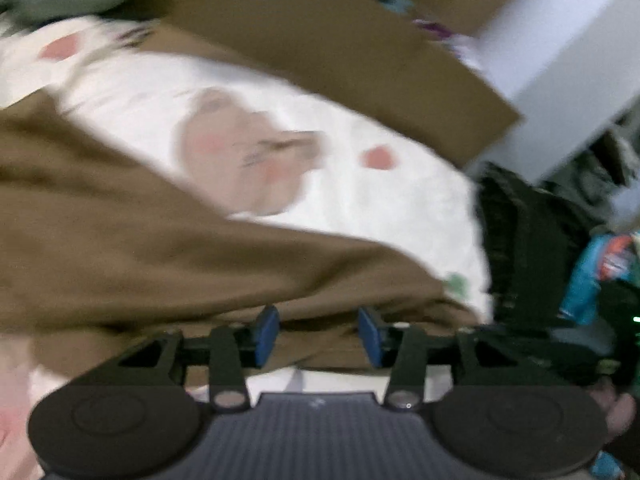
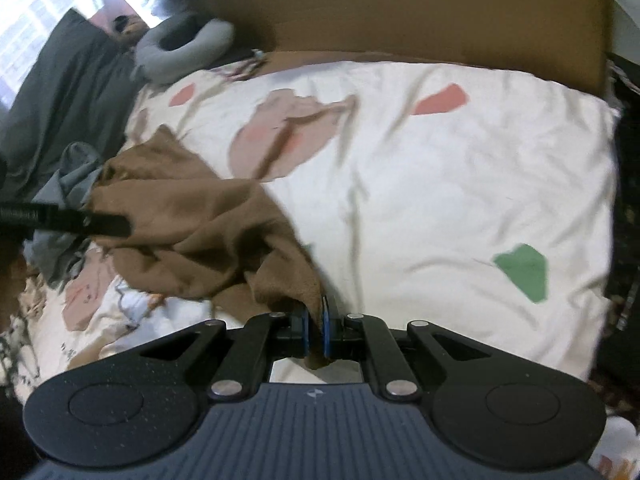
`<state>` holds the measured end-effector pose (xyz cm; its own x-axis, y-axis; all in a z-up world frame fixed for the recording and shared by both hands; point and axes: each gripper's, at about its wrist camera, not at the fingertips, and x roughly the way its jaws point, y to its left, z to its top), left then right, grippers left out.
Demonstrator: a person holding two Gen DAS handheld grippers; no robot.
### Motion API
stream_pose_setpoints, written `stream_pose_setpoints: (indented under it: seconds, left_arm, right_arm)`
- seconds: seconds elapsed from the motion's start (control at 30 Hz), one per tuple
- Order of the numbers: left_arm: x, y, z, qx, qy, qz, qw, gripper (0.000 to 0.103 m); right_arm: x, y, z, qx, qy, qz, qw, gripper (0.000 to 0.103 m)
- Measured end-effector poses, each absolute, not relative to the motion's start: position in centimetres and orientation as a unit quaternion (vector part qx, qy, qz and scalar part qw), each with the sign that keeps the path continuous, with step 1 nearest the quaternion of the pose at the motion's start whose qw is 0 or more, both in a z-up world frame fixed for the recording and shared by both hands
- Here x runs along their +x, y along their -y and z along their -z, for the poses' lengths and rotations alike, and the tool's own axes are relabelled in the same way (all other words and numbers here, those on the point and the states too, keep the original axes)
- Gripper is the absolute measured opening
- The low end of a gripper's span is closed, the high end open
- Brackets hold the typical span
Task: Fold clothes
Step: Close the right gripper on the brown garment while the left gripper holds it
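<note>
From your left wrist camera the whole scene is smeared by motion, so edges are soft. Your left tongs (image 1: 319,336) stand spread, the blue pads (image 1: 267,334) well apart, with the brown garment (image 1: 120,240) lying across the gap between them; whether either pad touches the cloth cannot be told through the blur. The garment runs off the left edge of the view and covers the near part of the bed cover (image 1: 360,200), a white sheet printed with pink and red shapes. Behind it a brown cardboard sheet (image 1: 320,40) leans, its top cut off. To the right a dark ruffled fabric (image 1: 520,240) and a blue packet (image 1: 592,276) are too blurred to identify. From your right wrist camera things are sharper: your right tongs (image 2: 315,330) are pressed together on a corner of the brown garment (image 2: 192,232), a tag of cloth hanging below the pads. The garment lies crumpled on the bed cover (image 2: 440,200), trailing left toward a grey cloth (image 2: 68,184) partly tucked beneath it. A black bar (image 2: 64,218) enters from the left edge over the garment; its origin is cut off. A grey neck pillow (image 2: 180,52) sits at the far left, beside dark bedding (image 2: 60,92).
</note>
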<state>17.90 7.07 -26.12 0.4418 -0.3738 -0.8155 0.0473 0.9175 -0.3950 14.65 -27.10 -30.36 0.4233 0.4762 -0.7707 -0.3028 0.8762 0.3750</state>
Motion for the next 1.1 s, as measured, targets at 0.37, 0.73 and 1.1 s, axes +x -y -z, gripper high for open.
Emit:
stream_pose_setpoints:
  seconds: [0.37, 0.73, 1.1]
  left_arm:
    - [15.2, -16.3, 29.6, -0.204, -0.513, -0.07, 0.831, 0.06]
    - [15.6, -19.0, 33.7, -0.218, -0.511, -0.104, 0.825, 0.067]
    - [15.4, -19.1, 33.3, -0.261, -0.491, -0.086, 0.826, 0.008]
  right_arm:
    - [14.0, 28.7, 31.2, 0.094, -0.497, -0.195, 0.841, 0.005]
    - [13.6, 29.1, 31.8, 0.097, -0.508, -0.185, 0.835, 0.005]
    - [12.1, 29.5, 31.7, 0.104, -0.517, -0.183, 0.83, 0.004]
